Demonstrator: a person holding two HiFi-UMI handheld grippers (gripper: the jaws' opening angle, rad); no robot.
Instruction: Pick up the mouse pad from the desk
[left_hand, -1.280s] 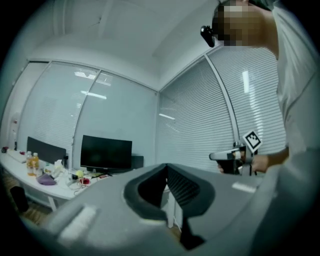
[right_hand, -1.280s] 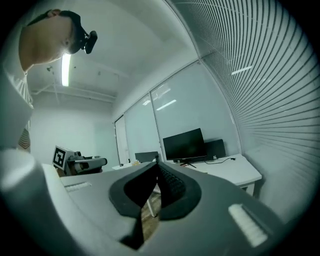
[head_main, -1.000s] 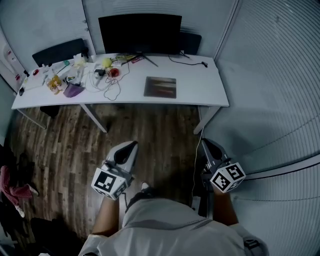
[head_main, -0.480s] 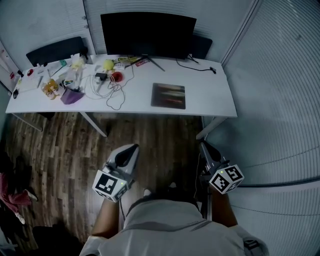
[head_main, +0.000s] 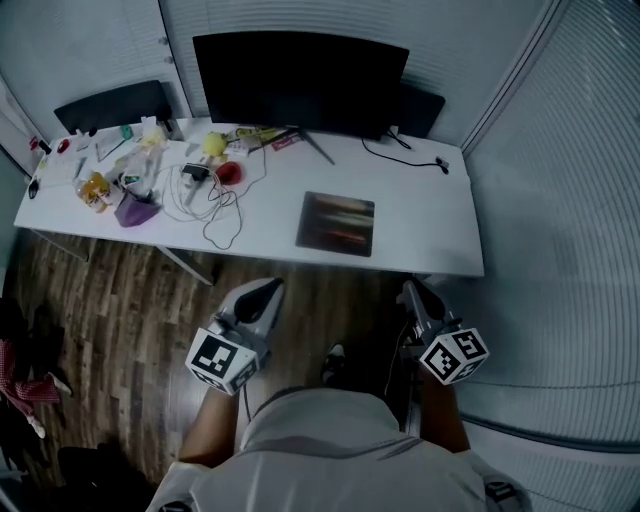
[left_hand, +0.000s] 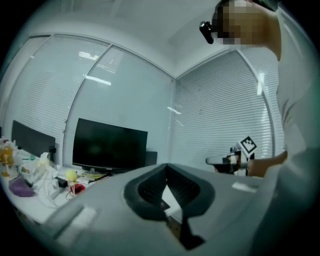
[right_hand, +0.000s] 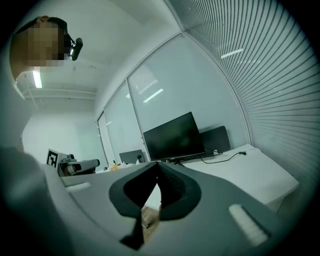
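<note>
The mouse pad (head_main: 336, 223) is a dark rectangle with blurred stripes, lying flat on the white desk (head_main: 430, 225) right of centre, near the front edge. My left gripper (head_main: 268, 288) is held level over the wooden floor just short of the desk edge, shut and empty. My right gripper (head_main: 408, 288) hangs level with it further right, also shut with nothing in it. The pad lies ahead, between the two. In the left gripper view the jaws (left_hand: 166, 166) meet in front of the desk. The right gripper view shows its jaws (right_hand: 158, 164) closed too.
A large black monitor (head_main: 300, 80) stands at the back of the desk. Cables (head_main: 215, 195), a yellow ball (head_main: 214, 145), a red object (head_main: 229, 172) and a purple item (head_main: 135, 210) clutter the left half. A black cable (head_main: 410, 155) lies back right. Blinds (head_main: 570, 250) close the right side.
The desk has drawn closer in the head view. Both grippers have moved forward from mid-floor to just before its front edge, still shut.
</note>
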